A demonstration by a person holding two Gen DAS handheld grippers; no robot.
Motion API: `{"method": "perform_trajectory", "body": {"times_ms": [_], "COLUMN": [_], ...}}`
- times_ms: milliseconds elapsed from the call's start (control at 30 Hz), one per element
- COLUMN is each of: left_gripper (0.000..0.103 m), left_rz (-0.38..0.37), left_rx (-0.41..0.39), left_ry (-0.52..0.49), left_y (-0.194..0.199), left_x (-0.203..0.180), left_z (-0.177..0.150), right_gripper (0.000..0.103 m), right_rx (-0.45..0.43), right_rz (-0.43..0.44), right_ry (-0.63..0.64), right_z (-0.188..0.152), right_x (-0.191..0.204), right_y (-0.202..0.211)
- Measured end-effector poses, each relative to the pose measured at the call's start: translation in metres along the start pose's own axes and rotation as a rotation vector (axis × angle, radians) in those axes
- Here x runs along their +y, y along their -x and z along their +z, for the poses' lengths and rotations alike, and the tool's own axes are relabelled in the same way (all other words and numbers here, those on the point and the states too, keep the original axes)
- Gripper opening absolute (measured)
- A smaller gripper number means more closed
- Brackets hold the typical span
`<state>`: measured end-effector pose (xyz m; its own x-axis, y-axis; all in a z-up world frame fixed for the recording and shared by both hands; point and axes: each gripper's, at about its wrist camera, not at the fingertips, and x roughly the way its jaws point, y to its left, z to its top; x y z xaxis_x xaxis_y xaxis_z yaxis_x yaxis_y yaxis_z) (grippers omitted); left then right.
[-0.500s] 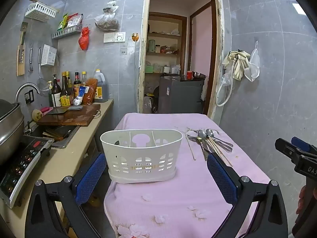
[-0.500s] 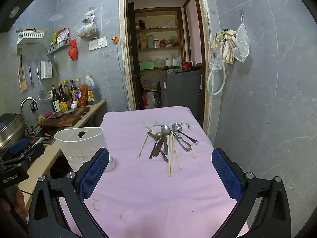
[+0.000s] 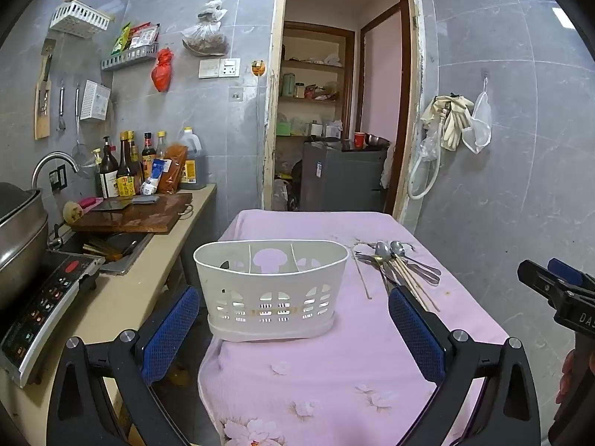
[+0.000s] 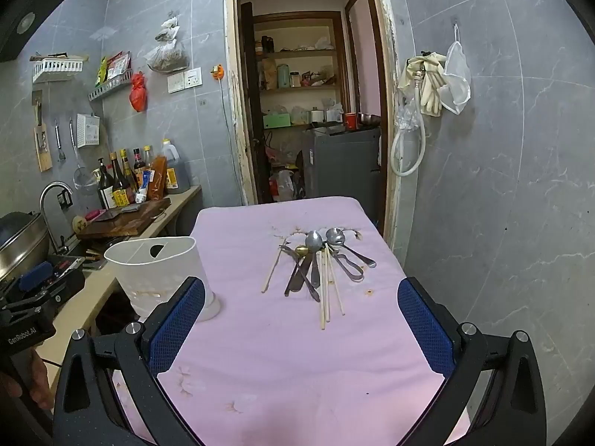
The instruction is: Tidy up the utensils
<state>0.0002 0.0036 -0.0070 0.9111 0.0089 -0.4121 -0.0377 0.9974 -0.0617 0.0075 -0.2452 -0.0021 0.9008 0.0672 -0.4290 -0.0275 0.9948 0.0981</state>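
Both claws hang above the near end of a table covered in a pink cloth (image 4: 260, 353), and neither holds anything. The left claw (image 3: 293, 330) has its fingers spread wide, and the white plastic caddy (image 3: 271, 290) stands upright straight ahead of it, framed between the 2 blue pads. The right claw (image 4: 301, 327) is just as wide apart, empty, with the pile of utensils (image 4: 319, 264) lying ahead of it, slightly toward its right finger.

That pile is the work still to do: 2 steel spoons (image 4: 323, 239), darker handled pieces crossed under them, and several pale chopsticks (image 4: 325, 293) fanned toward the claw, 1 of which lies a little apart on the left. The caddy shows 3 compartments from the left view (nothing can be made out inside it).

The main risk, judging from this layout, is the tangle. Handles overlap, so closing on 1 spoon could drag a neighbour along or flick a chopstick off the table's right edge, which sits near the pile. Thin, flat pieces on soft cloth are also hard to get under; pads pushed down too hard may bunch the fabric and shift everything. The caddy looks light and stands close to the table's left edge, so a utensil dropped in at an angle, or a knock from the left claw, could tip it over the side.
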Motion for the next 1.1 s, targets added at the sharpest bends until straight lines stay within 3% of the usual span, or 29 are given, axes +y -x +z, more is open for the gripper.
{"method": "perform_trajectory", "body": {"times_ms": [1100], "left_gripper": [0.103], "left_rz": [0.003], "left_rx": [-0.006], "left_ry": [-0.004], "left_y": [0.0034], "left_x": [-0.0017], "left_z": [0.0041], "right_gripper": [0.102], "right_rx": [0.003], "right_rz": [0.000], "right_ry": [-0.001], "right_z": [-0.0016], "right_x": [-0.0013], "right_y": [0.0009]}}
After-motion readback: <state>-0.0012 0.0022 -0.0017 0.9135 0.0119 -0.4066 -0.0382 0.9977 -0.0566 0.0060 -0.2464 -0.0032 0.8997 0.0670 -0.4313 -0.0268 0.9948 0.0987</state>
